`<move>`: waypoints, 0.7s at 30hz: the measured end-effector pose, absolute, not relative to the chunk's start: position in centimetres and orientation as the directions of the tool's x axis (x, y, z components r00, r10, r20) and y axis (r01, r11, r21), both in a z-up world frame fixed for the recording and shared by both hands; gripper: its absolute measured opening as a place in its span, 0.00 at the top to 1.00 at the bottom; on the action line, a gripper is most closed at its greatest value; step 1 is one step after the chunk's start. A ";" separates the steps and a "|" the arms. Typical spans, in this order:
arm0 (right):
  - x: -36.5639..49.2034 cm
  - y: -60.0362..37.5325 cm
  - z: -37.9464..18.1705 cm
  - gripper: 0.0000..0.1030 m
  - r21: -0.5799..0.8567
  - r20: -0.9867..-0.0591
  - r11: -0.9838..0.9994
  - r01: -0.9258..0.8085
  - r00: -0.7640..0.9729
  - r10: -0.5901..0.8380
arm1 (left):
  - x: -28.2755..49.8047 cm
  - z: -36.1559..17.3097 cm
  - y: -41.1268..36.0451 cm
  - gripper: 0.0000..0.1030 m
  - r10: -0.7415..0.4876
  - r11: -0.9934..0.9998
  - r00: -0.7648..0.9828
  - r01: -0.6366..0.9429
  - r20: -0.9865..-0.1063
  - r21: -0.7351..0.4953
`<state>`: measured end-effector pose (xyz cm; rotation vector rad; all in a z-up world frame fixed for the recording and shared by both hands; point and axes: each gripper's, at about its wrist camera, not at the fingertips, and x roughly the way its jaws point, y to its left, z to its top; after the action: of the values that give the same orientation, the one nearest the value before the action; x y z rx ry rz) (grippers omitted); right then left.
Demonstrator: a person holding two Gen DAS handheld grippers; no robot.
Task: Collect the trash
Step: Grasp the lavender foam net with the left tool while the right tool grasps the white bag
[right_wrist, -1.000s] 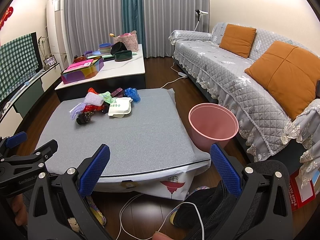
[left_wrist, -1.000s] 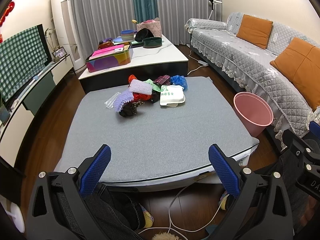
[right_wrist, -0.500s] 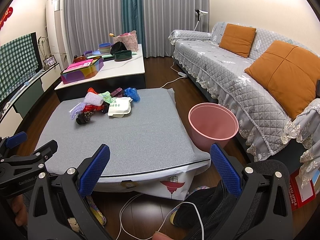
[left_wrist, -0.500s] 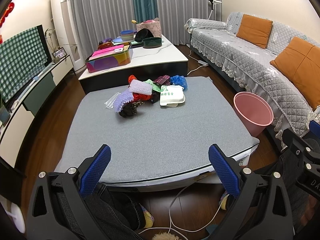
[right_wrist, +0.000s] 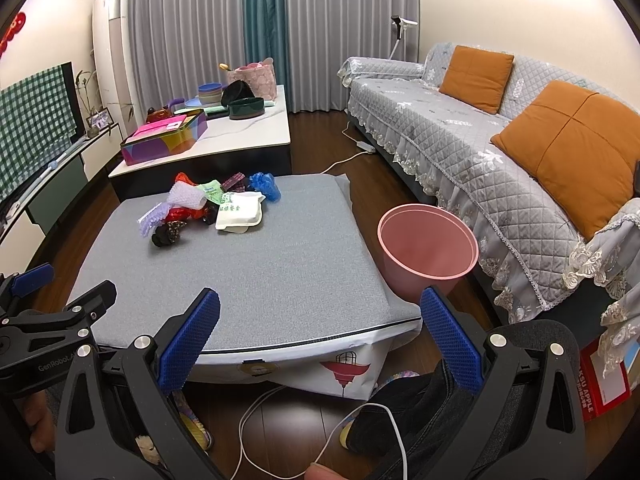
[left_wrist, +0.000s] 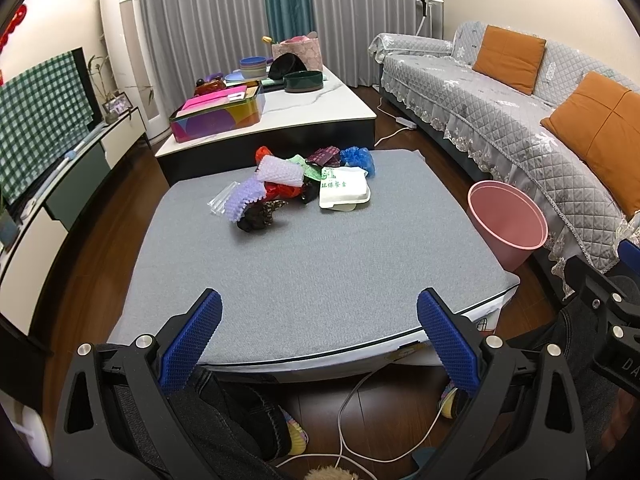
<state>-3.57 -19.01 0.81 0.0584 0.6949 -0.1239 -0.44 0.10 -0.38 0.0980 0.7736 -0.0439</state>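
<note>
A heap of trash (left_wrist: pixel 280 188) lies at the far side of the grey padded table (left_wrist: pixel 320 272): a white foam food box (left_wrist: pixel 344 192), purple foam netting (left_wrist: pixel 244 200), red, green and blue wrappers, and a dark crumpled piece. The heap also shows in the right wrist view (right_wrist: pixel 208 208). A pink bin (left_wrist: pixel 506 220) stands on the floor to the table's right, also in the right wrist view (right_wrist: pixel 428 248). My left gripper (left_wrist: pixel 318 340) is open and empty over the table's near edge. My right gripper (right_wrist: pixel 320 340) is open and empty at the near right corner.
A low white table (left_wrist: pixel 280 112) with a colourful box, bowls and a basket stands behind the grey table. A grey sofa (left_wrist: pixel 520 128) with orange cushions runs along the right. A TV cabinet (left_wrist: pixel 48 184) is at the left. A white cable (right_wrist: pixel 280 420) lies on the floor.
</note>
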 end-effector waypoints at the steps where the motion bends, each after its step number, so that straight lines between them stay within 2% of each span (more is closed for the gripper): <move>1: -3.3 -19.1 0.7 0.05 0.014 -0.647 0.992 0.129 0.758 -0.090 | -0.2 -0.6 0.2 0.08 -0.005 0.995 0.710 0.075 -0.704 0.068; 7: -0.9 -19.3 0.5 0.05 0.022 -0.664 0.995 0.093 0.745 -0.055 | 1.7 -1.7 1.0 0.08 -0.028 0.996 0.671 0.084 -0.741 0.039; 15: 5.8 -17.5 -0.6 0.05 0.046 -0.692 0.999 -0.023 0.720 0.049 | 7.2 -1.1 6.6 0.08 0.079 0.997 0.669 -0.052 -0.739 0.059; 21: 13.2 -16.1 -3.1 0.05 0.056 -0.741 0.994 -0.092 0.663 0.103 | 14.2 -3.0 10.3 0.08 0.088 0.990 0.607 -0.140 -0.790 0.003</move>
<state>13.19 -16.05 -3.09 0.0139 0.8387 0.1099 14.16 10.30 -3.00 -0.0612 0.9094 0.1316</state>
